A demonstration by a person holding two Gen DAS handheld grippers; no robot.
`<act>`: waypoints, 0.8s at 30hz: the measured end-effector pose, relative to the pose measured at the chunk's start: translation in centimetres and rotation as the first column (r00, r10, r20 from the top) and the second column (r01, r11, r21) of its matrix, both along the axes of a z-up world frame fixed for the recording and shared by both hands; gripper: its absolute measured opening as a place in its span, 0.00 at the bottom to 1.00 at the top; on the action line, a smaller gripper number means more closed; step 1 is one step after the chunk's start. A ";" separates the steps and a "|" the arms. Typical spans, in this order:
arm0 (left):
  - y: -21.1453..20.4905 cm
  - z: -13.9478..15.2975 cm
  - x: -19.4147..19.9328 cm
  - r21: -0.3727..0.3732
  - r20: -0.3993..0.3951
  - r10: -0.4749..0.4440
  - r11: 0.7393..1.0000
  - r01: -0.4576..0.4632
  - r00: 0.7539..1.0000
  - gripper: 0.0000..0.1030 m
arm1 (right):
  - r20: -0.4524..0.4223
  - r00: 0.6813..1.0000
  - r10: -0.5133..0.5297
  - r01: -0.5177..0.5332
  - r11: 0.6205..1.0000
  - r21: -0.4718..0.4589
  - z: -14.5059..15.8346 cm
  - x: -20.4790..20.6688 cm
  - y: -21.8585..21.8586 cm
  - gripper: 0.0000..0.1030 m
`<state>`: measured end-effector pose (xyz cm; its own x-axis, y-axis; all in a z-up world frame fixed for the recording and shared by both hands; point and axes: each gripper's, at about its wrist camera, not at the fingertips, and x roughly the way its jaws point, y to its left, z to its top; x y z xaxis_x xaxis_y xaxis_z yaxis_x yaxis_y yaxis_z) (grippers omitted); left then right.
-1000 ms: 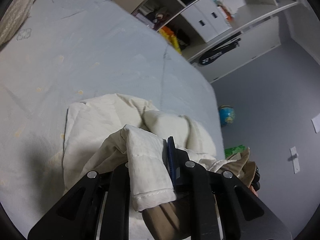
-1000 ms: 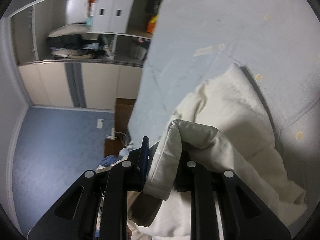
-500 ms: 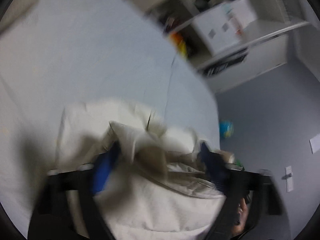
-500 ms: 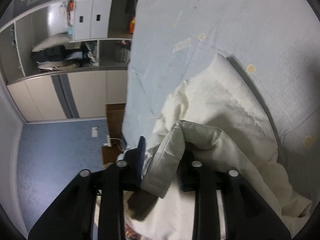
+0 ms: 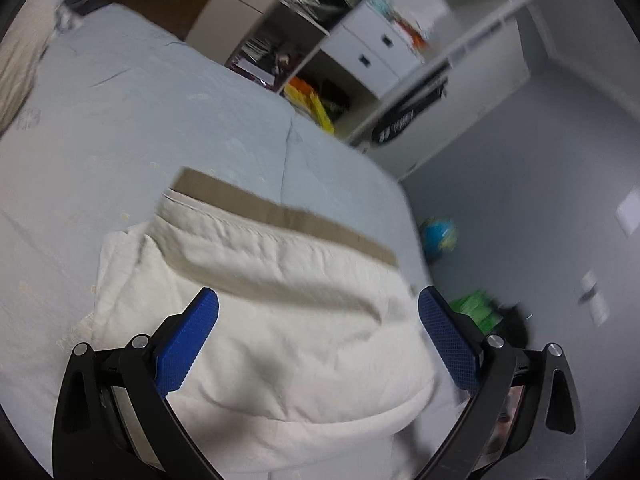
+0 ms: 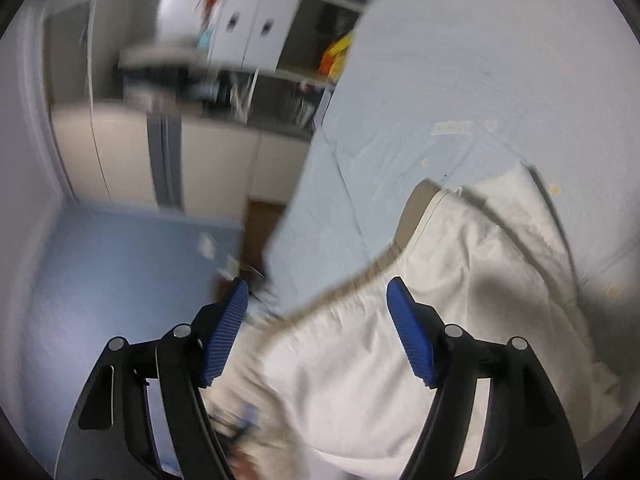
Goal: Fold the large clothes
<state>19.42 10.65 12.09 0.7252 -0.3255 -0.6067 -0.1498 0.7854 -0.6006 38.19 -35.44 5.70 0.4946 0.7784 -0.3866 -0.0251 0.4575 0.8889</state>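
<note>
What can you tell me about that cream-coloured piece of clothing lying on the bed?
The cream garment is a large piece of soft, woven-looking cloth, folded into a thick, rumpled stack on the pale blue bed sheet. Its top layer ends in a stitched hem, with a tan band showing along that far edge, perhaps a lining. It lies near the bed's corner. Neither the left gripper nor the right gripper grips it; both sets of jaws are opening, pads clear of the cloth.

left gripper point(image 5: 318, 312): jaws opening, nothing clamped | right gripper point(image 6: 318, 300): jaws opening, nothing clamped
</note>
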 end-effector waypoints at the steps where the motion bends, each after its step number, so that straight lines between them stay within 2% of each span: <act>1: -1.7 -0.2 0.4 0.065 -0.014 -0.021 0.998 0.022 1.000 0.93 | 0.048 0.997 0.061 -0.055 0.991 -0.122 1.2 -0.6 1.8 0.66; 2: -3.1 -0.3 0.9 0.122 -0.022 -0.045 0.991 0.047 0.999 0.93 | 0.073 0.992 0.101 -0.085 0.976 -0.199 1.8 -1.1 3.0 0.66; 4: -5.2 -0.6 1.4 0.196 -0.037 -0.070 0.978 0.076 0.997 0.93 | 0.123 0.973 0.194 -0.137 0.919 -0.371 2.8 -2.6 6.1 0.66; 5: -6.6 -1.1 1.9 0.234 -0.054 -0.087 0.967 0.097 0.995 0.93 | 0.150 0.957 0.249 -0.157 0.877 -0.455 3.1 -3.7 8.0 0.66; 7: -8.2 -2.0 2.9 0.288 -0.096 -0.103 0.949 0.127 0.990 0.93 | 0.174 0.932 0.318 -0.171 0.809 -0.563 3.0 -5.2 10.8 0.66; 9: -9.4 -3.1 3.8 0.350 -0.134 -0.092 0.927 0.133 0.987 0.92 | 0.175 0.917 0.358 -0.182 0.768 -0.614 2.3 -6.4 12.6 0.66; 13: -10.8 -5.3 5.1 0.446 -0.183 -0.052 0.885 0.130 0.982 0.92 | 0.157 0.899 0.408 -0.172 0.660 -0.731 -0.4 -7.5 16.3 0.66; 16: -10.6 -7.5 5.9 0.463 -0.218 -0.022 0.878 0.123 0.976 0.94 | 0.183 0.894 0.409 -0.127 0.623 -0.772 -2.2 -7.4 17.3 0.67; 20: -9.6 -9.9 7.0 0.452 -0.241 -0.005 0.884 0.116 0.971 0.95 | 0.193 0.905 0.379 -0.082 0.601 -0.795 -4.2 -6.1 17.6 0.75; 24: -9.3 -11.5 7.7 0.470 -0.255 0.011 0.876 0.114 0.967 0.95 | 0.192 0.909 0.371 -0.063 0.576 -0.815 -6.0 -4.5 18.1 0.81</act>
